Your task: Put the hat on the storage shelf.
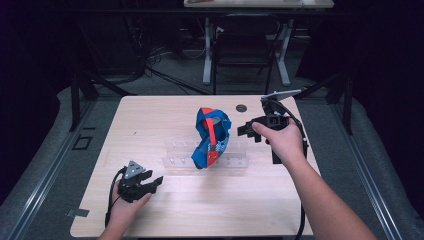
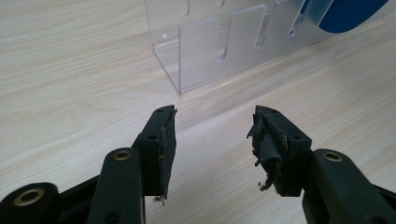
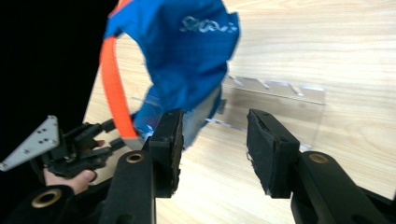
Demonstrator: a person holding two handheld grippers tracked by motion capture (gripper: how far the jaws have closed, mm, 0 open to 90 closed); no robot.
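A blue fabric item with a red-orange strap [image 1: 211,136] stands propped on a clear acrylic slotted rack [image 1: 235,162] at the table's middle. In the right gripper view the blue fabric [image 3: 184,51] hangs just ahead of the jaws, its orange strap [image 3: 113,88] curving down at the left. My right gripper [image 1: 243,130] is open just right of the fabric, nothing between its pads [image 3: 266,149]. My left gripper [image 1: 155,181] rests open near the front left of the table, pointing at the rack's end [image 2: 205,51]; its right pad [image 2: 268,151] is torn.
A small dark round disc [image 1: 241,107] lies on the wooden table [image 1: 150,115] behind the rack. A chair and desk legs stand beyond the far edge. The table's front and left areas are bare wood.
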